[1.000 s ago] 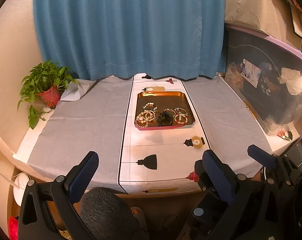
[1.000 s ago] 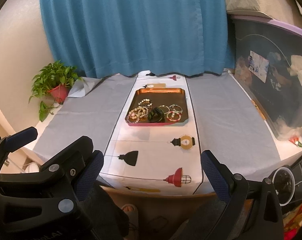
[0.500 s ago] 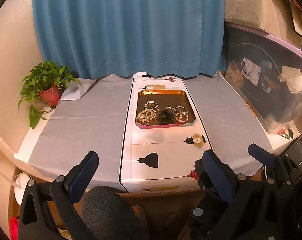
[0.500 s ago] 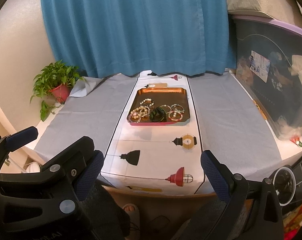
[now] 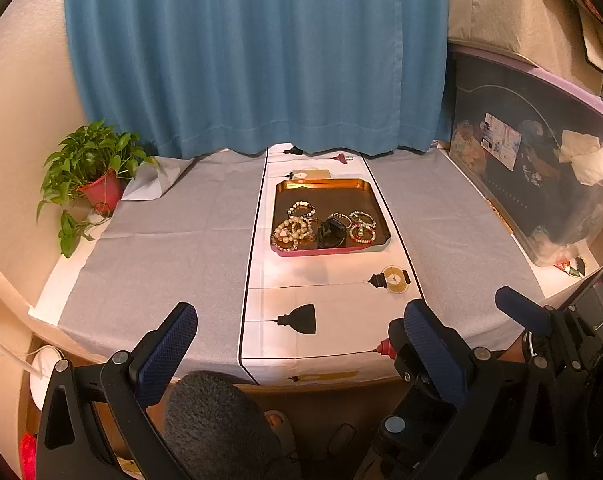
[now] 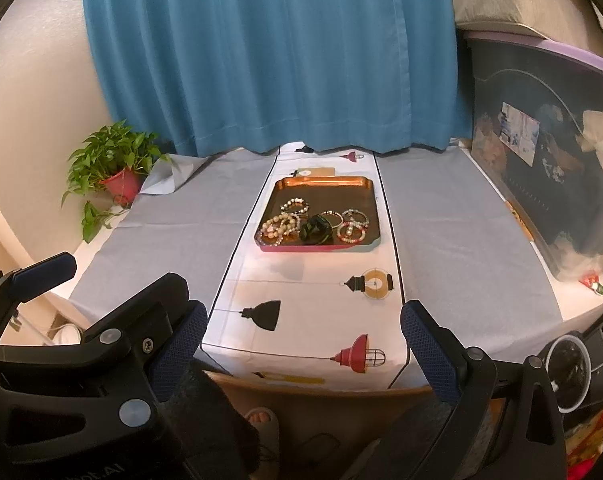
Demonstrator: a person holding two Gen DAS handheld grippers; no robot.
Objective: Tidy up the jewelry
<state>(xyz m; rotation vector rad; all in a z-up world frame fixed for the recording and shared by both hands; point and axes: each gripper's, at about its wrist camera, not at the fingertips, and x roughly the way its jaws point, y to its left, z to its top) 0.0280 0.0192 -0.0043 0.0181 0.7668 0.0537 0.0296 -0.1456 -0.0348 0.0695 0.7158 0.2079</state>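
Presently, near edge: left hand-held gripper (image 5: 297, 338) and right hand-held gripper (image 6: 303, 338) both spread wide, empty, low before the cloth-covered surface (image 5: 161, 248).
Change: both views have crept slightly nearer; tray contents unmoved, so sorting looks neither advanced nor undone.
Farther: copper-and-pink rectangular metal tray (image 5: 325, 186), long axis running away from the grippers.
Inside: beaded bracelets (image 5: 293, 232) clustered at its near end.

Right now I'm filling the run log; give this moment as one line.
left gripper open | right gripper open | bracelets in tray
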